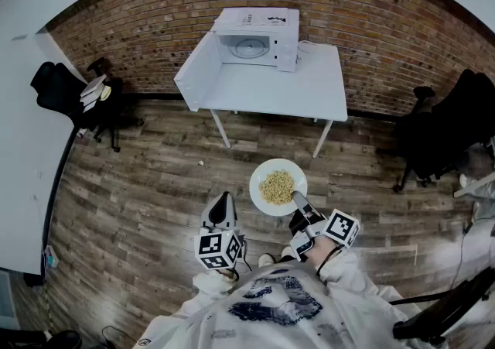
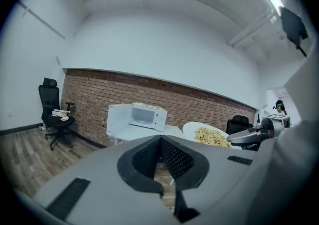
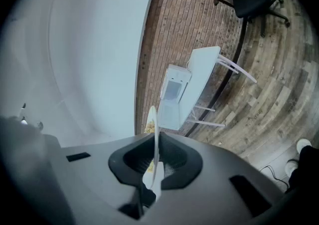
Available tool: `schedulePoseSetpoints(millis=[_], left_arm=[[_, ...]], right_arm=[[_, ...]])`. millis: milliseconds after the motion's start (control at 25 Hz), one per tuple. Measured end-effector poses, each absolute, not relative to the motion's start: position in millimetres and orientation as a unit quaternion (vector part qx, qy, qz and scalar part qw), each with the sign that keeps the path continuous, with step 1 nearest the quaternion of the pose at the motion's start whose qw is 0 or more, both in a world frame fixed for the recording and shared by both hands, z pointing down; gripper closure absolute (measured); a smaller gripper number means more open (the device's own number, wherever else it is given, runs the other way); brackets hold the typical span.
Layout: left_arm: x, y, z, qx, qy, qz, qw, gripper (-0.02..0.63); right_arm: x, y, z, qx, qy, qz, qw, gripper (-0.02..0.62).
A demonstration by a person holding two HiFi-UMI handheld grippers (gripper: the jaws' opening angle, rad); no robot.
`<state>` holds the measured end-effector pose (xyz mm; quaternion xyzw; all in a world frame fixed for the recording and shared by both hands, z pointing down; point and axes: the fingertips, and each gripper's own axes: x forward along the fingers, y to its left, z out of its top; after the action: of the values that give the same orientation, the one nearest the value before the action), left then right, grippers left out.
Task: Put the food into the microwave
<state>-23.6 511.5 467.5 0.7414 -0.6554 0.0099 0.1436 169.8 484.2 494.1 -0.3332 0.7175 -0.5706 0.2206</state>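
Observation:
A white plate point(image 1: 278, 186) heaped with pale yellow food hangs above the wooden floor, in front of the table. My right gripper point(image 1: 296, 199) is shut on the plate's near right rim; in the right gripper view the plate point(image 3: 154, 124) stands edge-on between the jaws of my right gripper point(image 3: 155, 141). My left gripper point(image 1: 223, 199) hangs to the left of the plate, shut and holding nothing, as the left gripper view of its jaws point(image 2: 160, 140) shows. The white microwave point(image 1: 255, 38) stands at the back of a white table point(image 1: 309, 92) with its door point(image 1: 195, 69) swung open to the left.
A black office chair point(image 1: 62, 88) with items on a seat beside it stands at the left wall, and another black chair point(image 1: 441, 135) at the right. A white desk edge point(image 1: 23, 154) runs along the left. Brick wall point(image 1: 363, 22) lies behind the table.

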Motion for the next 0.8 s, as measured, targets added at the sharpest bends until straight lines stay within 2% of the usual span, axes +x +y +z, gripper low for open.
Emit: schedulePoseSetpoints(millis=[800], left_arm=[[52.9,454.2,475.5,0.734,-0.661,0.021,0.153,0.598]], right_arm=[[224.2,427.1,497.3,-0.295,0.729,-0.582,0.207,0.566]])
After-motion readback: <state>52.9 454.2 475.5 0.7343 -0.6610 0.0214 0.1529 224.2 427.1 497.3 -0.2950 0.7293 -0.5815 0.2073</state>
